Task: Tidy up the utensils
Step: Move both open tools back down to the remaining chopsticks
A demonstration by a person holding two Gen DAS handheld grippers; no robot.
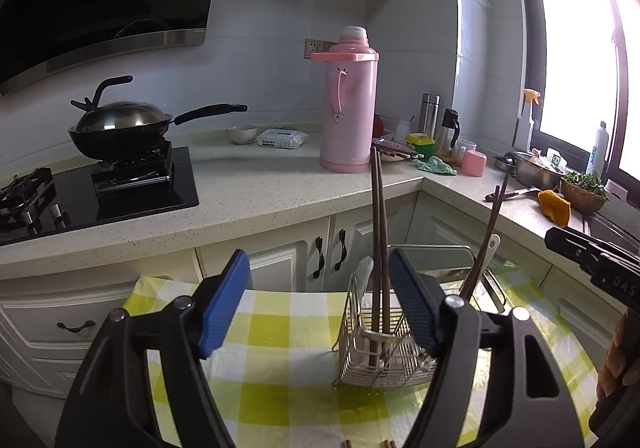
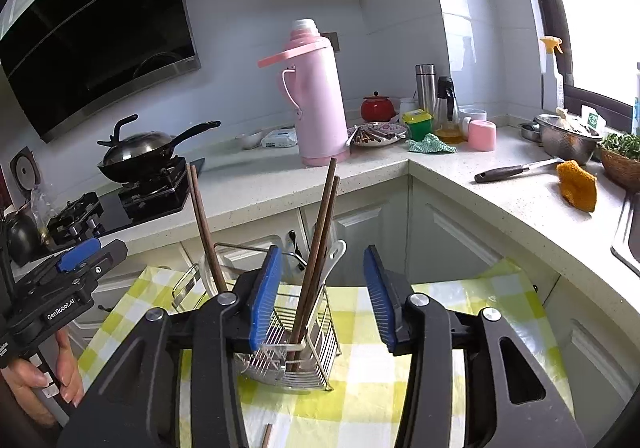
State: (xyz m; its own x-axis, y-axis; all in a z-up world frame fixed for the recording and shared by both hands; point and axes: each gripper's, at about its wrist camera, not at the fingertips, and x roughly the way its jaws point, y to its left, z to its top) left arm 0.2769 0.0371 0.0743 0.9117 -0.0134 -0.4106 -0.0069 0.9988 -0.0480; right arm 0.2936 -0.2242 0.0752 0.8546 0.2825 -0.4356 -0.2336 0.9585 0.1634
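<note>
Blue-padded fingers [image 1: 224, 304] apart, holding nothing (both grippers)

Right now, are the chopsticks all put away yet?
Not quite. Two pairs of chopsticks and a white spoon already stand in the rack. Both the left gripper and right gripper are open and empty. One loose chopstick lies on the cloth.

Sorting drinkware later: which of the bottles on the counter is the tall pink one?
The pink thermos, standing nearest the stove, with a handle and pale cap. The steel flask and dark-topped bottle beside it in the corner are slimmer and shorter.
</note>
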